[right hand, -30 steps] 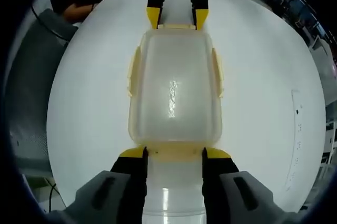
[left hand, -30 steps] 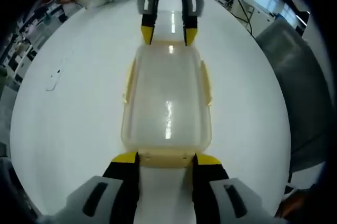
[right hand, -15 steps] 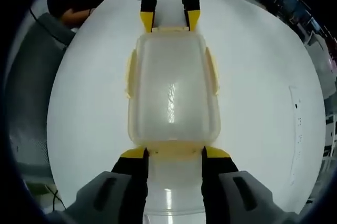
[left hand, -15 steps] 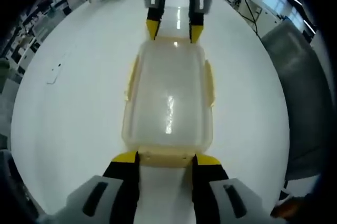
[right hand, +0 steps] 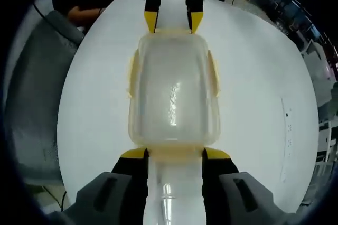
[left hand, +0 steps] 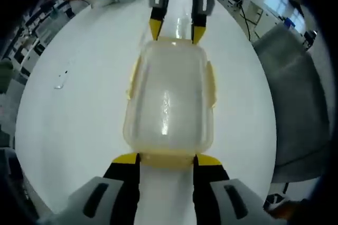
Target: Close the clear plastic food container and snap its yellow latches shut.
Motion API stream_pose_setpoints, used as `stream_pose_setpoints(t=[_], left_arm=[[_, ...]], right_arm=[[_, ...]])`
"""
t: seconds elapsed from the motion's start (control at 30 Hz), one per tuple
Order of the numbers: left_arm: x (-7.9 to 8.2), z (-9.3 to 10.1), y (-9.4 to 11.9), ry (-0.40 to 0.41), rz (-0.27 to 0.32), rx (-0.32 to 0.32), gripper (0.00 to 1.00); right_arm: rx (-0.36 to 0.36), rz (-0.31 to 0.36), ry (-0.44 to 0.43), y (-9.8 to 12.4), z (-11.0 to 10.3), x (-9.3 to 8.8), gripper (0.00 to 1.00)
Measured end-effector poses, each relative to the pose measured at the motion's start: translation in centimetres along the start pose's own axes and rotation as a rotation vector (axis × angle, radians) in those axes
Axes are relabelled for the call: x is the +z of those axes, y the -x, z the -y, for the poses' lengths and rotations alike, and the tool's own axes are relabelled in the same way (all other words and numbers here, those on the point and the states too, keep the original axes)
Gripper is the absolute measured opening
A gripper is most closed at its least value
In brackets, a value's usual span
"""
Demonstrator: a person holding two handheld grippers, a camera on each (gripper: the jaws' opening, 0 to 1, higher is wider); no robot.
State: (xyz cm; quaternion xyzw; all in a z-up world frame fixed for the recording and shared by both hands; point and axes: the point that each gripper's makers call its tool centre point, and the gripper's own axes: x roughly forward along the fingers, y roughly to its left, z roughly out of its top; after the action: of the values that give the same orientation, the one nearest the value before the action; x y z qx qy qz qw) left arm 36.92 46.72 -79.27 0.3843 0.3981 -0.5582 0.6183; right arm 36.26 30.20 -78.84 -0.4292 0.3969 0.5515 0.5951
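— Where is the box right now?

— On the white counter, lid on, lying lengthwise between my two tongs. In the left gripper view its near short end sits right at my left tongs, and its far short end meets my right tongs, which reach in from the top.

— And from the other side?

— The same, mirrored. In the right gripper view my right tongs are at the near end of the box, and my left tongs face me at the far end.

— How are the tongs set?

— Both are spread to roughly the width of the end latch. The yellow tips of the left pair flank the near latch, one at each of its ends; the right pair flank theirs the same way. I cannot tell whether the tips press on the box or only stand against it, so I would call them parted rather than clamped.

— Pose of the hands?

— Each pair points level along the counter at the box, straight toward the other.

— The side latches?

— A yellow latch shows on one long side and another on the opposite side; whether they are snapped down I cannot tell.
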Motion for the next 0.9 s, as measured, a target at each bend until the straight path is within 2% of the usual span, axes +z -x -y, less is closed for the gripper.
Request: stream_pose_setpoints(t=[0.1,0.13,0.23,0.33,0.4,0.57,0.73,0.9], left_arm=[[1.0,0.3,1.3,0.003,0.017,0.004,0.33],[1.7,0.6,1.9,0.006,0.028,0.013,0.33],[3.4,1.1,3.2,-0.016,0.032,0.044,0.33],[5.4,1.5,4.2,-0.042,0.044,0.072,0.33],[7.2,1.7,4.4,-0.031,0.065,0.077,0.33],[11.2,1.9,3.3,-0.025,0.083,0.068,0.33],[15.3,1.7,1.7,-0.033,0.063,0.07,0.33],[17.8,1.8,0.2,-0.041,0.055,0.071,0.33]], right_arm=[[-0.022,-0.006,0.017,1.9,-0.3,0.1,0.36],[-0.052,-0.014,0.047,2.4,0.2,-0.1,0.36],[-0.052,-0.008,0.04,3.9,-0.1,-0.5,0.36],[-0.078,-0.002,0.05,5.7,-0.4,-1.5,0.36],[-0.099,-0.015,0.059,6.8,-0.3,-2.7,0.36],[-0.094,-0.014,0.051,8.9,-0.4,-6.4,0.36],[-0.101,-0.01,0.039,10.1,0.4,-10.3,0.36],[-0.103,-0.005,0.033,10.7,0.5,-13.2,0.36]])
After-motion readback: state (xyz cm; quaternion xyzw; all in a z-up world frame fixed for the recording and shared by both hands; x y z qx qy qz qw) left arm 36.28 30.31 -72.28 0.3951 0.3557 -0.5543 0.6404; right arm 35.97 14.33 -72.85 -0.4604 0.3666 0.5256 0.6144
